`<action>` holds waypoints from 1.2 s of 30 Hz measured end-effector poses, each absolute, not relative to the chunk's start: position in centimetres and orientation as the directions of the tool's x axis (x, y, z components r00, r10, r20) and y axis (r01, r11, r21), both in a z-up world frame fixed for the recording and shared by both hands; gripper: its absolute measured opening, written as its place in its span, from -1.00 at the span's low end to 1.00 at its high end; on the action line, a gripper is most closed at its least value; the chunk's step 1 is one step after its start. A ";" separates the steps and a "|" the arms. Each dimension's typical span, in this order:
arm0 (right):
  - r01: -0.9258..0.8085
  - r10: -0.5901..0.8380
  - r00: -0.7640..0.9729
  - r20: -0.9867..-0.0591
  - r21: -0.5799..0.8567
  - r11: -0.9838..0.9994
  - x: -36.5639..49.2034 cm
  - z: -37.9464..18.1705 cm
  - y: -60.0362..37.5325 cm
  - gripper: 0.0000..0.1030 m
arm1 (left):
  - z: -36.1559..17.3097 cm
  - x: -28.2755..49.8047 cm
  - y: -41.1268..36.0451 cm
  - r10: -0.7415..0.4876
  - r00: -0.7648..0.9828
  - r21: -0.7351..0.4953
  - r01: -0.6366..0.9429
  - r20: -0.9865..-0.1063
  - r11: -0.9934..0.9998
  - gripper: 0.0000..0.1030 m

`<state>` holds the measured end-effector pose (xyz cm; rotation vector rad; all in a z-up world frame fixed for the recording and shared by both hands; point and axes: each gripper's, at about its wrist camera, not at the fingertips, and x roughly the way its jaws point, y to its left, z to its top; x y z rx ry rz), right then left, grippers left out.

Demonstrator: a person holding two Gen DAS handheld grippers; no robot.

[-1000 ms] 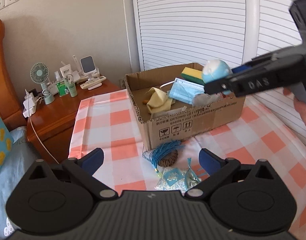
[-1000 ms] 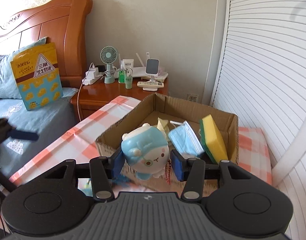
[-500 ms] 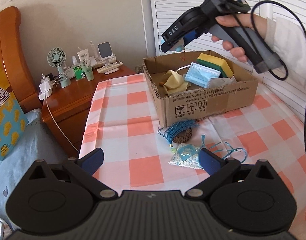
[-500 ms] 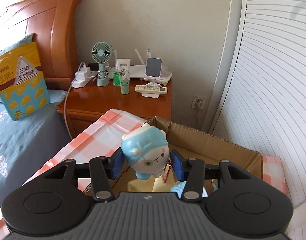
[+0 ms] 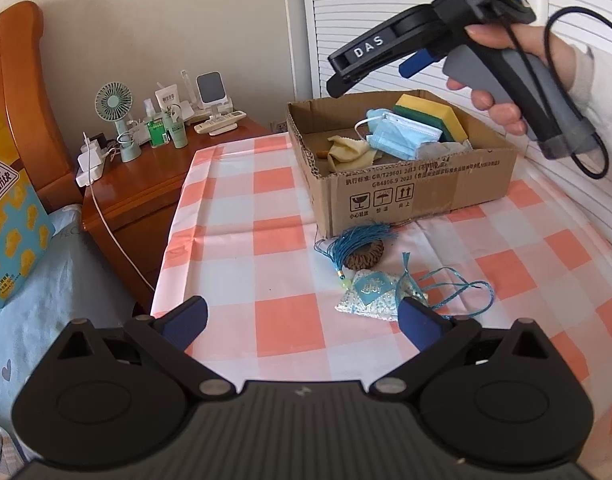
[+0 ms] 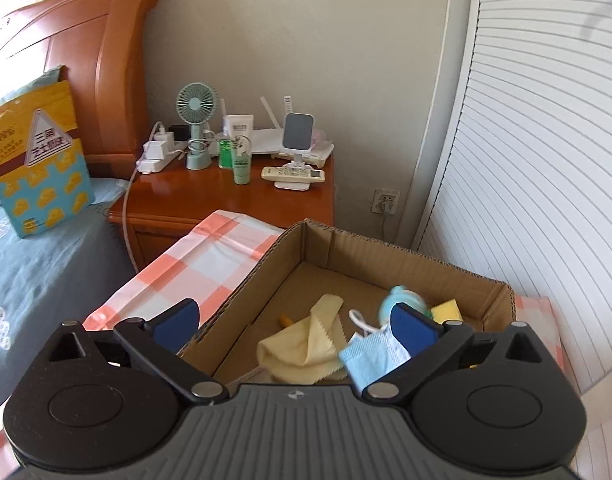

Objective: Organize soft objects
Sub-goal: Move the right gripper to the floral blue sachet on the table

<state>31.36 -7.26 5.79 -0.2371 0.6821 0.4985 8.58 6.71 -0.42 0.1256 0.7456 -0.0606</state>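
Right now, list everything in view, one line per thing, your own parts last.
cardboard box: one, brown, on the checked cloth.
plush toy: one, pale blue, blurred, inside the box.
face mask: one, blue, in the box.
sponge: one, yellow and green, in the box.
yellow cloth: one, in the box.
tasselled brown disc: one, blue tassel, in front of the box.
sachet: one, blue and white, near the left tool.
tablecloth: one, orange and white.
nightstand: one, wooden, holds a fan and bottles.
left tool: open, empty.
right tool: open, above the box.
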 end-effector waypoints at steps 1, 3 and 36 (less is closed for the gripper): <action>-0.520 0.366 0.664 -0.652 -0.050 0.853 30.7 5.9 -7.3 1.00 | -0.5 8.5 6.8 -0.011 0.732 0.090 0.098 -0.681 0.991 0.96; -0.521 0.363 0.670 -0.648 -0.062 0.851 29.0 6.1 -7.5 1.00 | -0.5 8.2 7.0 -0.011 0.732 0.088 0.098 -0.682 0.991 0.96; -0.447 0.301 0.557 -0.774 0.026 0.894 19.6 -3.7 -4.3 1.00 | -2.8 6.2 10.9 0.050 0.686 0.075 0.007 -0.726 0.997 0.96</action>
